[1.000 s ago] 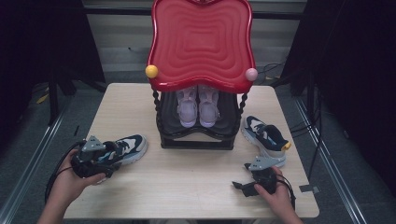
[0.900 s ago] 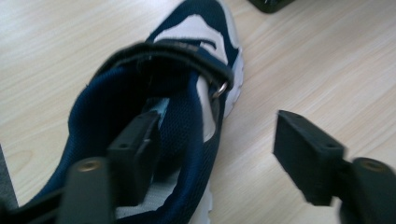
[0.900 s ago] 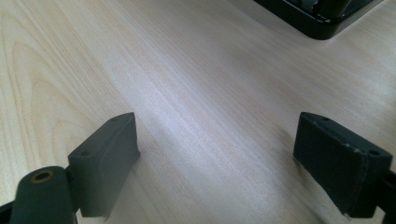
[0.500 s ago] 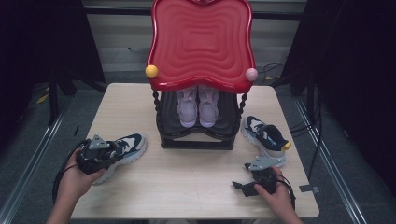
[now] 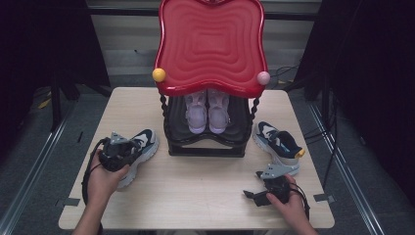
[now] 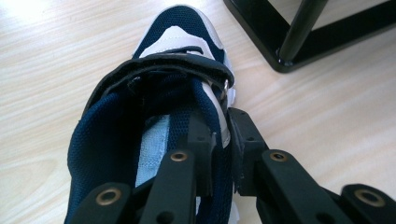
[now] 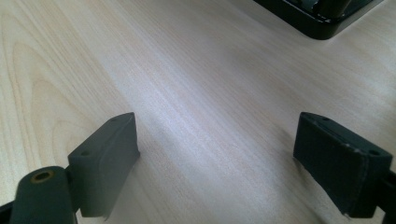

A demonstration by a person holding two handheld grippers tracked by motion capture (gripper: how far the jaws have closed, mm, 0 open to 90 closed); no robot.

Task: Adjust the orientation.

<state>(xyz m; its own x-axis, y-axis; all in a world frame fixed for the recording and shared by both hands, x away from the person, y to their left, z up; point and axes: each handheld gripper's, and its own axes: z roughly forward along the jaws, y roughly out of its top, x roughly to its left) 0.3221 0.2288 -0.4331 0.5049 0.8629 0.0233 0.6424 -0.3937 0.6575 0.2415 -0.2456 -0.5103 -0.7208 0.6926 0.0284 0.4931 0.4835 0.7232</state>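
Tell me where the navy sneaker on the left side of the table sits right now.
In the high view, the navy sneaker lies on the table's left side, just left of the black shoe rack, with the left tongs shut on its collar.

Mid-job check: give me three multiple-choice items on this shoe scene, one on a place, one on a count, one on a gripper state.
1. Where do the pink shoes stand?
A. on the bare table
B. on the black rack under the red top
C. on the floor

2. How many navy-and-white sneakers lie on the table?
A. one
B. two
C. four

3. What is the left gripper doing?
A. hanging open above the table
B. shut on the left sneaker
C. holding a pink shoe

Answers:
1 B, the pair sits inside the rack, beneath the red top.
2 B, the left sneaker lies left of the rack and the right sneaker right of it.
3 B, its jaws pinch the sneaker's side wall at the opening; they have just been closing on it.
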